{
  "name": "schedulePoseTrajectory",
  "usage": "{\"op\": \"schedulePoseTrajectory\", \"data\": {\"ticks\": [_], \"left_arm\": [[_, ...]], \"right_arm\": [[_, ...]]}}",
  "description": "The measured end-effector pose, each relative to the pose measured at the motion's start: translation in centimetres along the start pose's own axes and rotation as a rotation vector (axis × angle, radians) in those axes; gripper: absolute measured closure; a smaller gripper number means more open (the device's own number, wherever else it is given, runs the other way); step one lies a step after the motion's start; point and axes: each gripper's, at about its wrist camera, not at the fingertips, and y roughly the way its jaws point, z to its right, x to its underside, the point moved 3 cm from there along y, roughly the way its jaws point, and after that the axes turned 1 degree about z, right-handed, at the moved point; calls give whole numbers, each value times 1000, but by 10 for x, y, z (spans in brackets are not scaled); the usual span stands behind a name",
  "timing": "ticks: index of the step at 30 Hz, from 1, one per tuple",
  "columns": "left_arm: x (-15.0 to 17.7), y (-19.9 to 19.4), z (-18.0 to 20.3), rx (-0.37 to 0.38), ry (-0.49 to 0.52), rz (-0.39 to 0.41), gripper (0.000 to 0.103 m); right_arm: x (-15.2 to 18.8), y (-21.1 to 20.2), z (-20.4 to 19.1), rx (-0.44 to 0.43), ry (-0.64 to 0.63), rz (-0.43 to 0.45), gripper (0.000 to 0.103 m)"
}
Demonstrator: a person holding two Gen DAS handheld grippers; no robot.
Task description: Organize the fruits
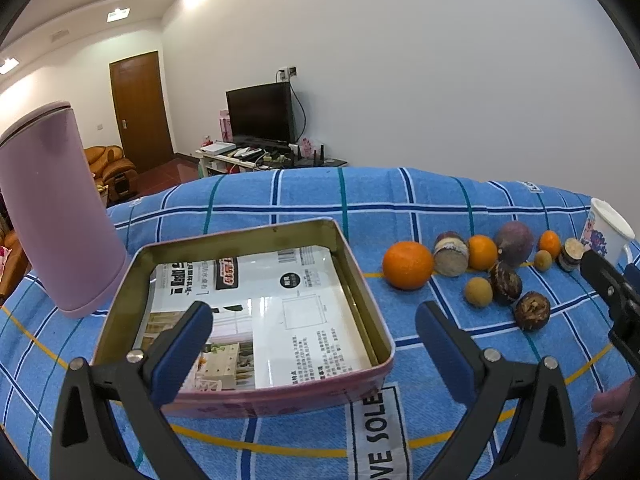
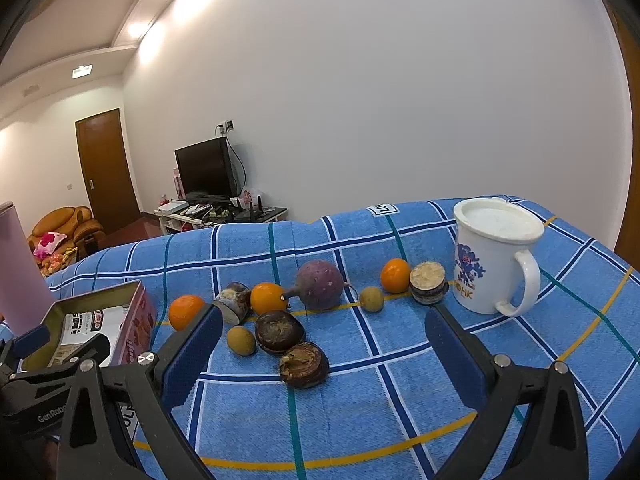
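While both grippers hang spread and empty, the fruits lie on the blue cloth just ahead of the right gripper; the left gripper hovers over the open tin.

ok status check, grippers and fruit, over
Left gripper and right gripper open, both holding nothing. Tin holds no fruit; fruits lie loose on the cloth. Nothing blocking.
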Motion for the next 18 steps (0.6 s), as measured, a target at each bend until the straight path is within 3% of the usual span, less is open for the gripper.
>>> {"op": "schedulePoseTrajectory", "data": {"ticks": [10, 18], "left_arm": [[0, -1, -2, -6, -6, 4, 0], [1, -5, -12, -38, -34, 12, 0]], "right_arm": [[-1, -4, -4, -15, -13, 16, 1], [-2, -12, -22, -101, -49, 48, 1]]}}
